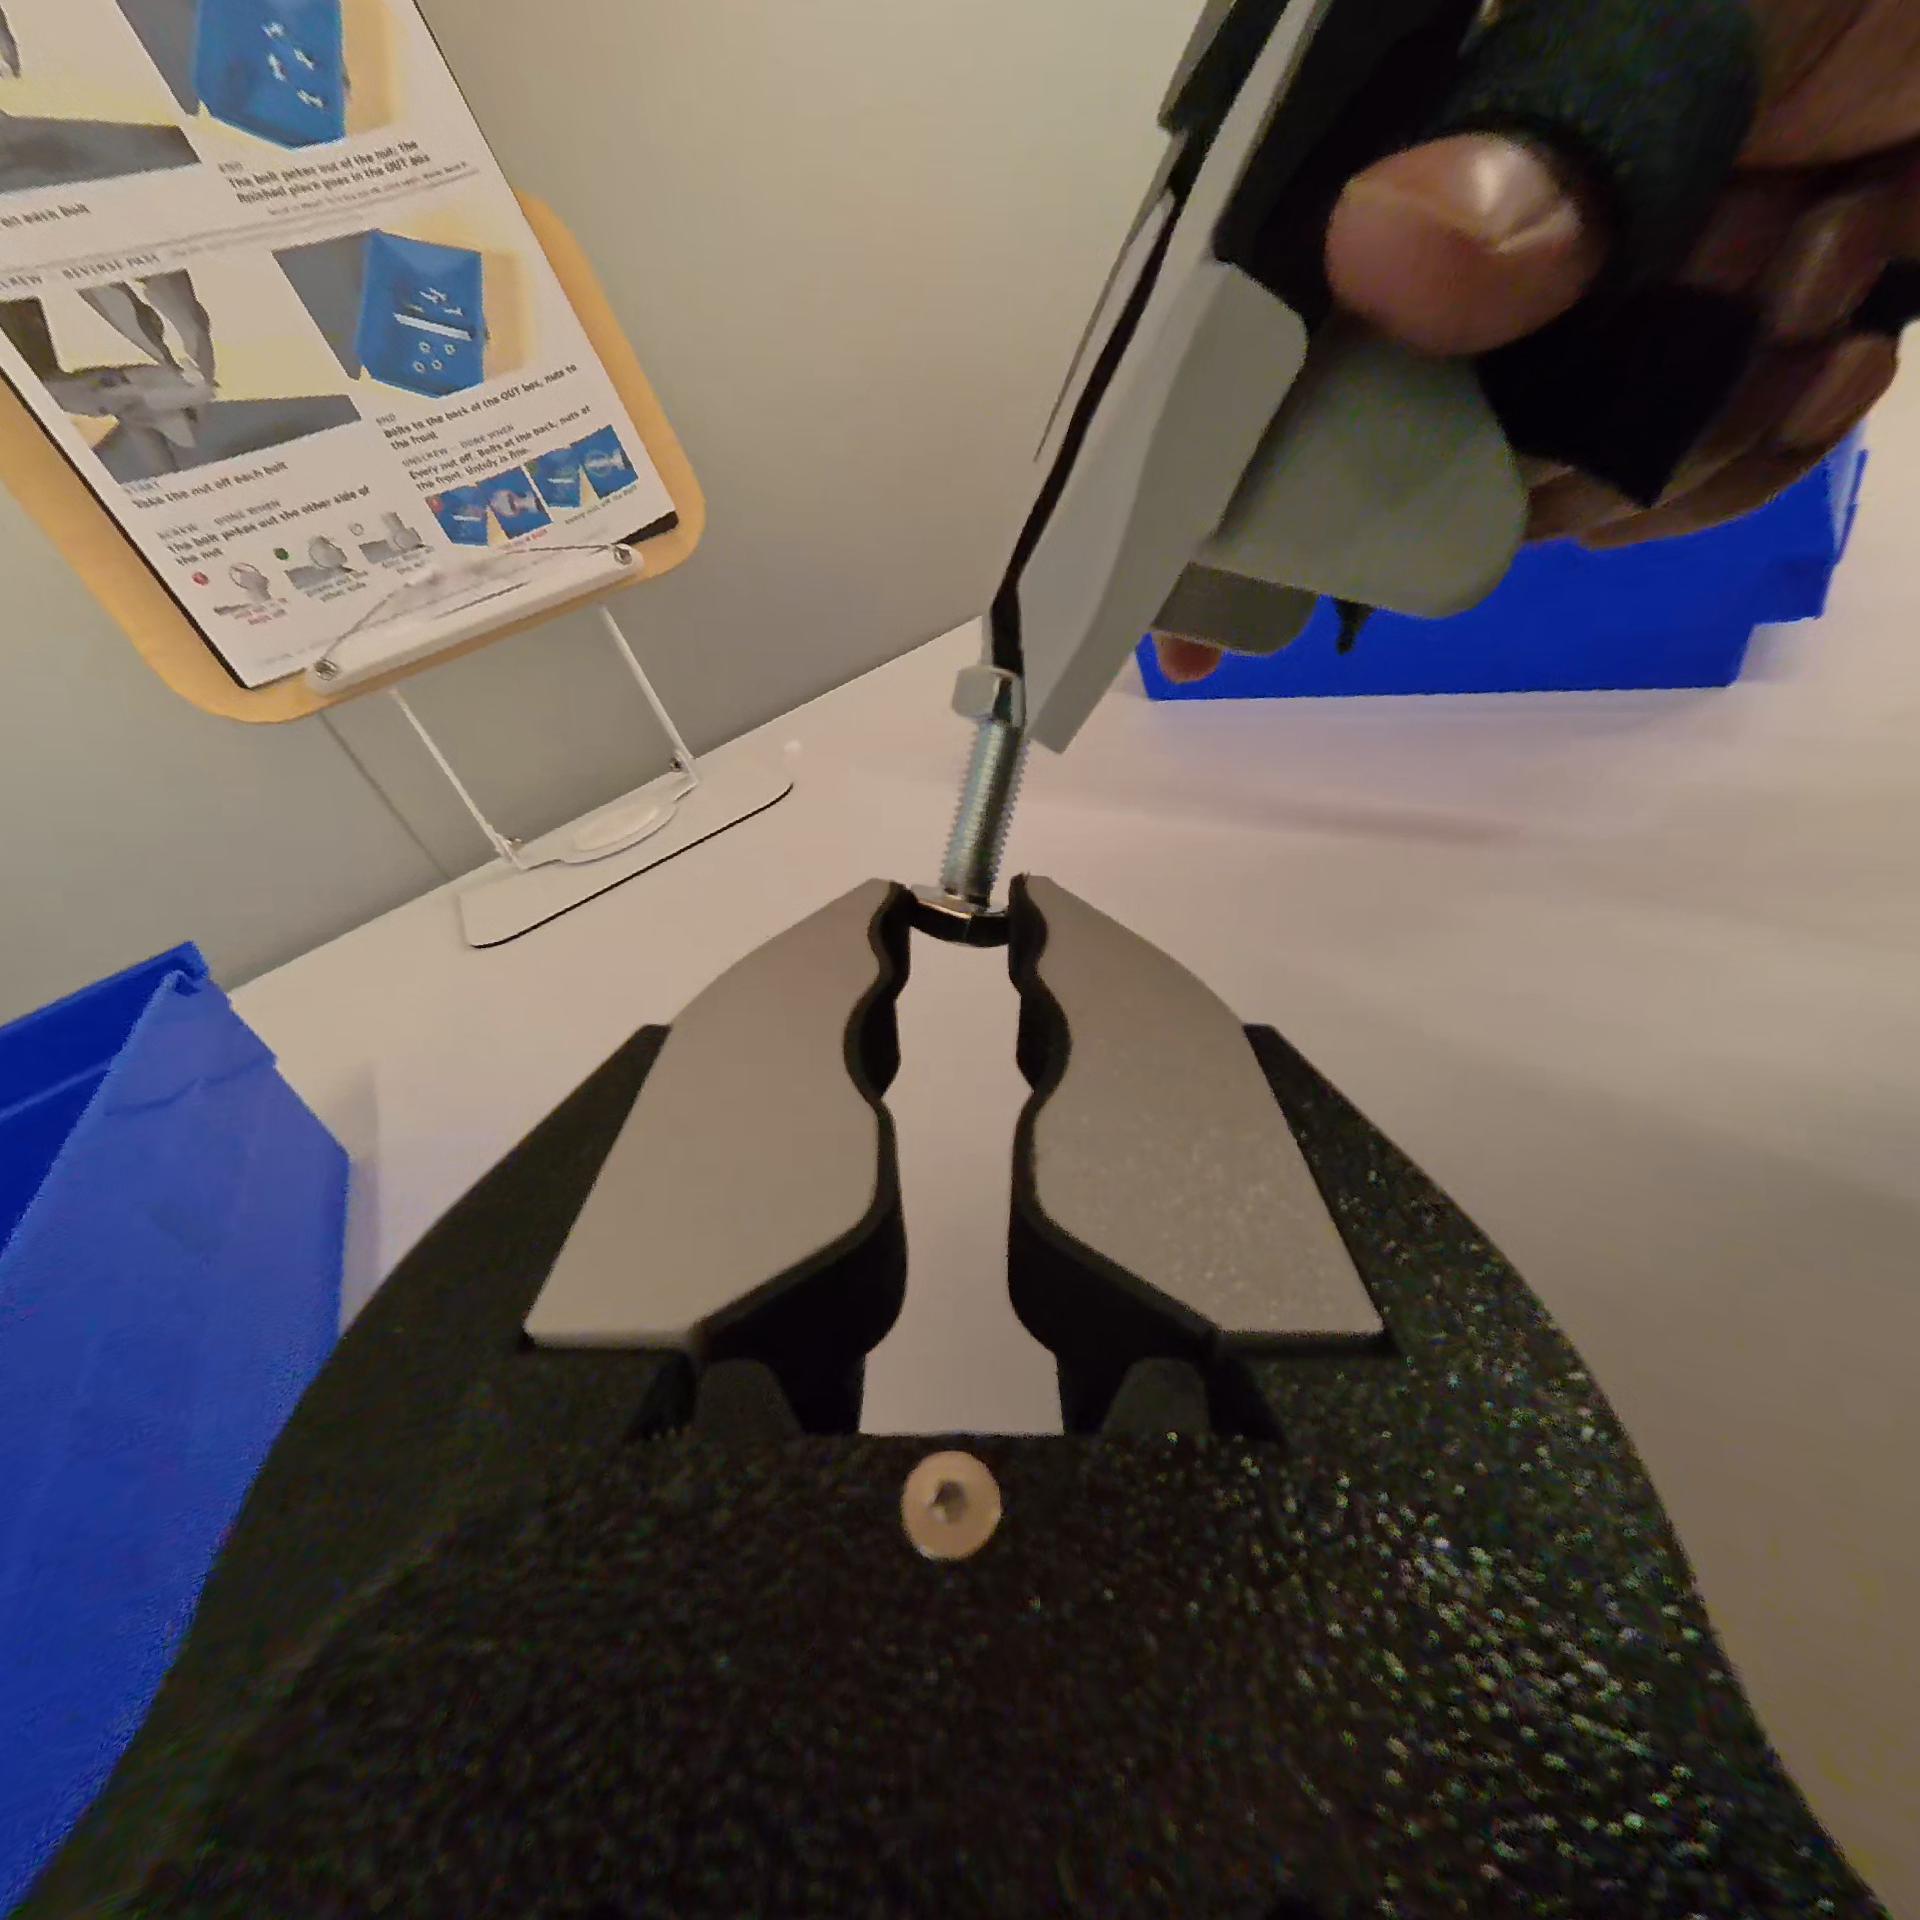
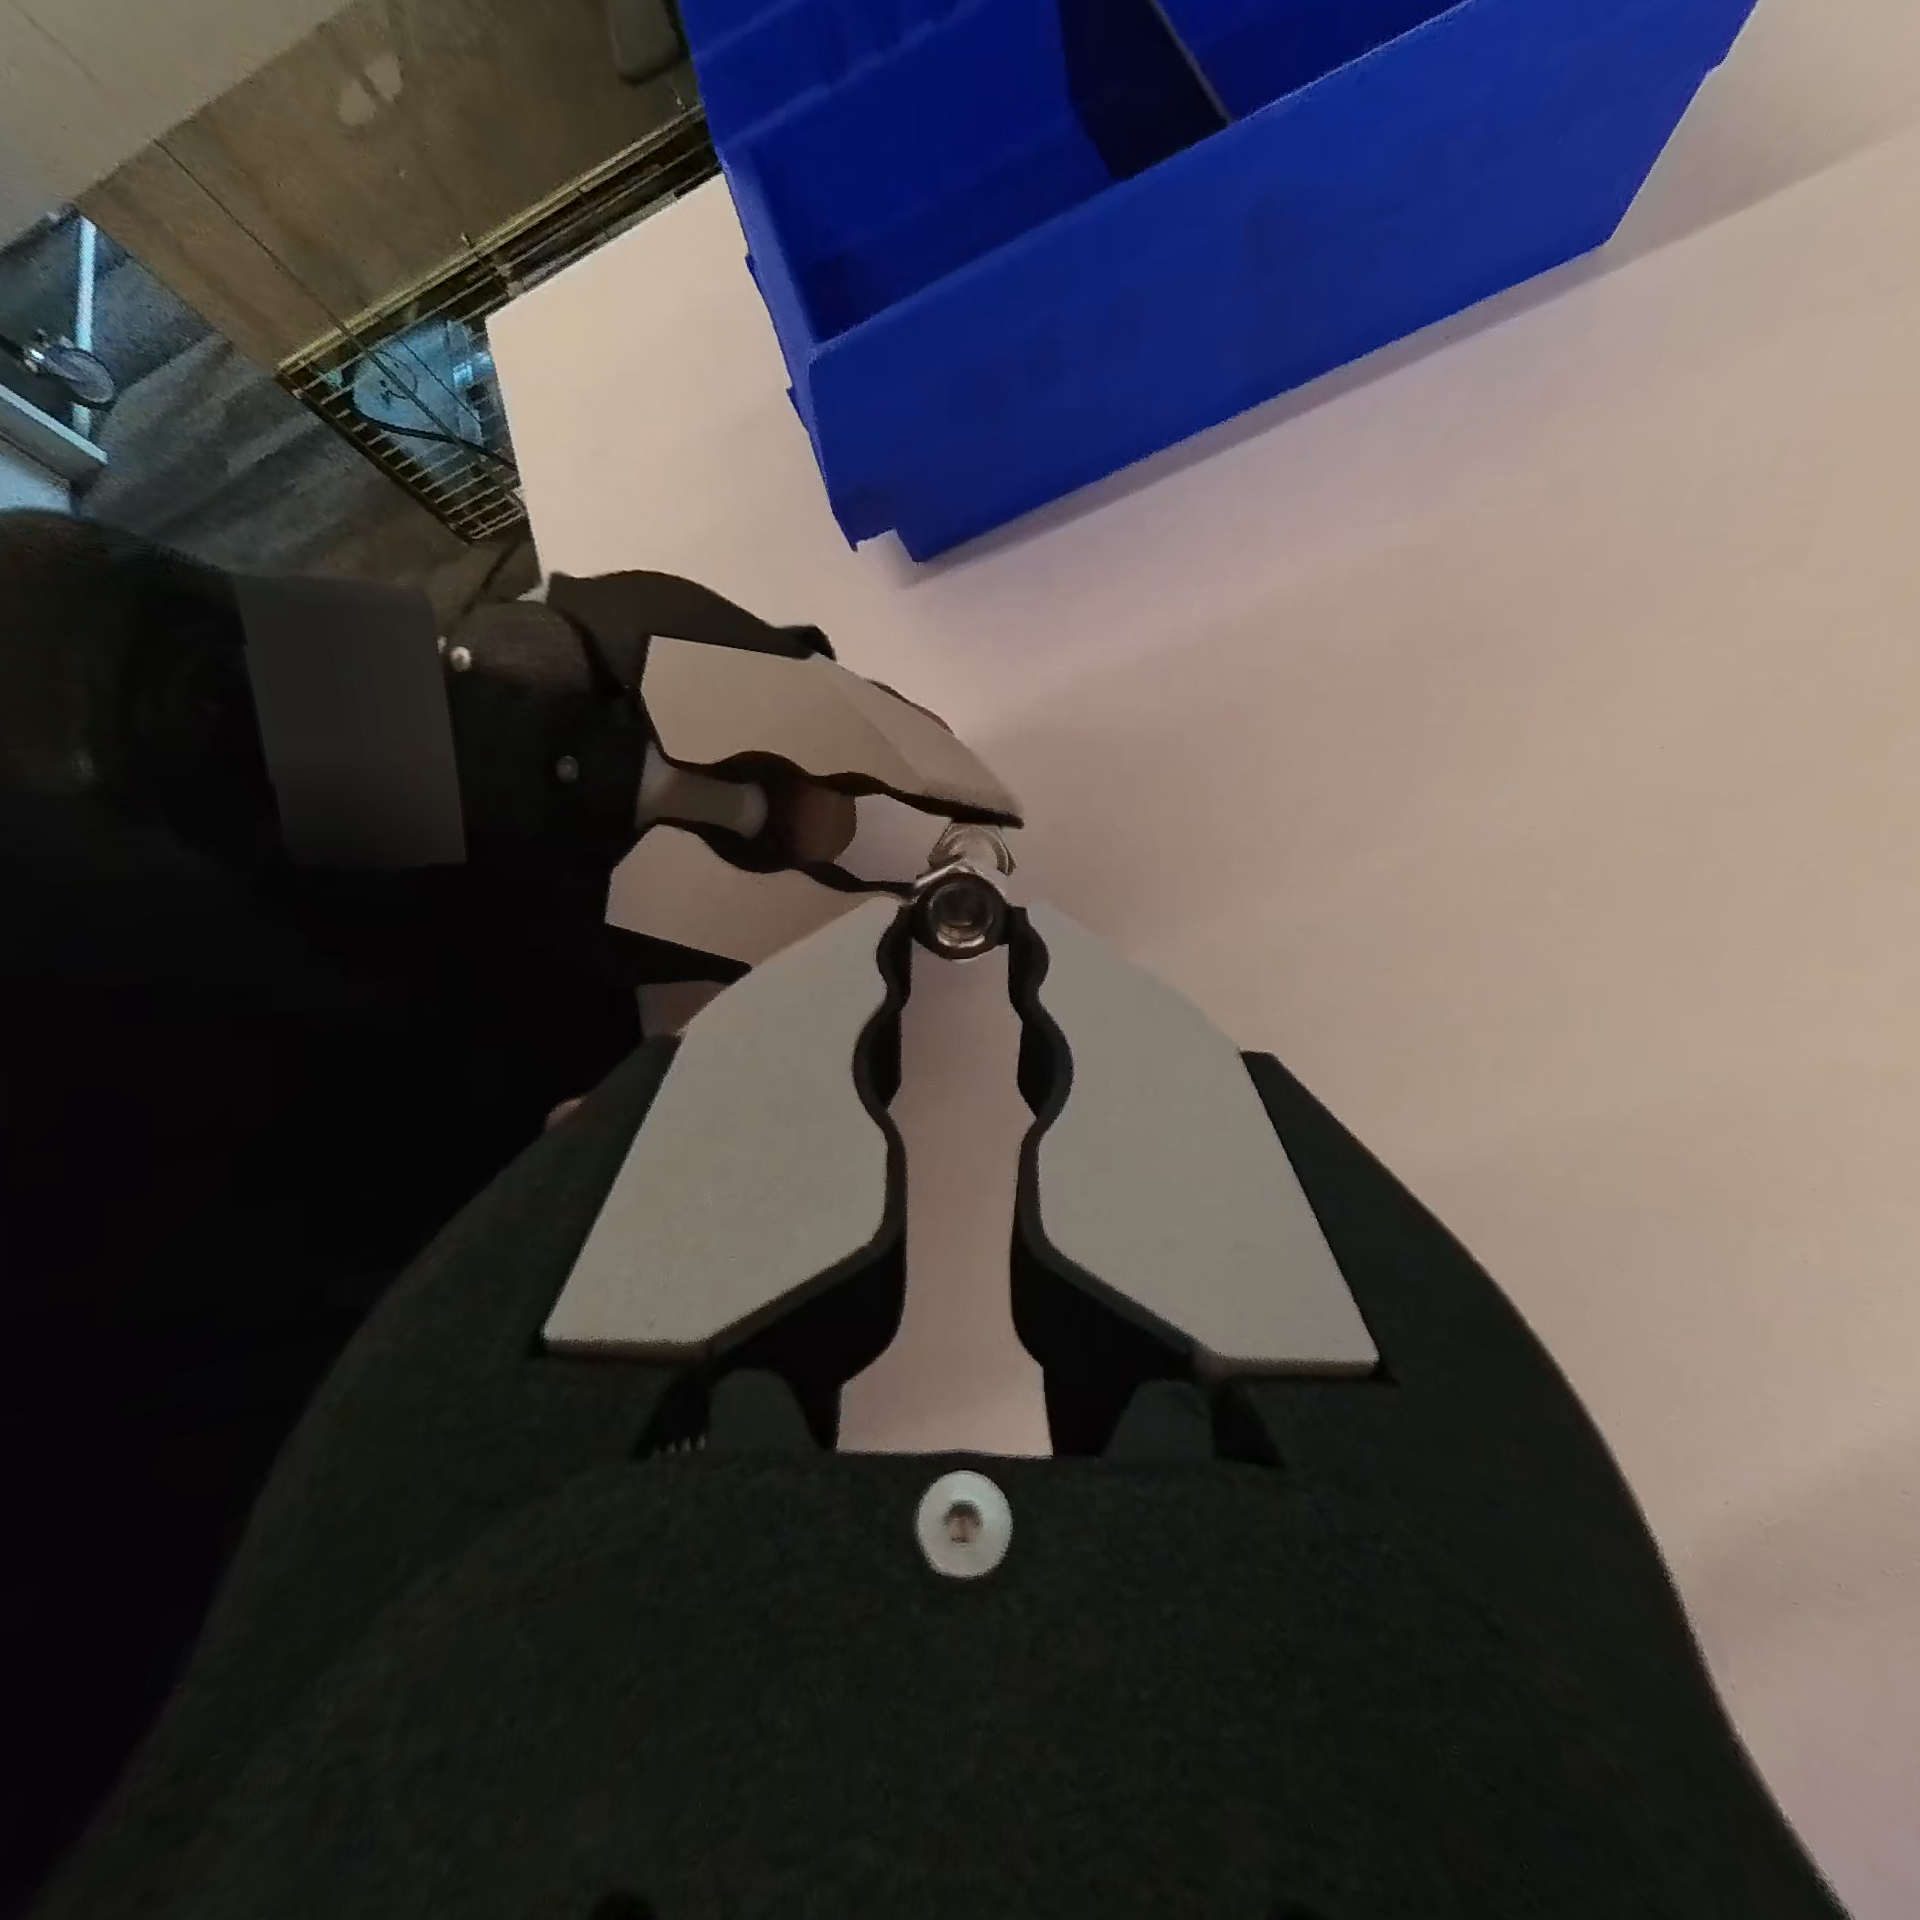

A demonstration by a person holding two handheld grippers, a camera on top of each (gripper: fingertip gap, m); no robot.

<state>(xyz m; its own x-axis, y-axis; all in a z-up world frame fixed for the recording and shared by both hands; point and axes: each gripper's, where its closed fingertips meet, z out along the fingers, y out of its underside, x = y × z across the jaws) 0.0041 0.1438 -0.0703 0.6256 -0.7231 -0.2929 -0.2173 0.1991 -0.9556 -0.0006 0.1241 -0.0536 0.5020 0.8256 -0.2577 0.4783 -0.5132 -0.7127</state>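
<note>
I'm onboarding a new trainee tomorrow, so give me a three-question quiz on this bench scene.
1. True or false: the left gripper grips the bolt by its head.
2. What does the right gripper grip? A) the nut B) a blue bin C) the instruction card
3. Fill in: the card rests on a ____ stand.

Key: 1 true; 2 A; 3 white.

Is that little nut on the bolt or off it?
On. The nut sits at the far end of the bolt, which the left gripper clamps by its head; the right gripper grips the nut.
</note>
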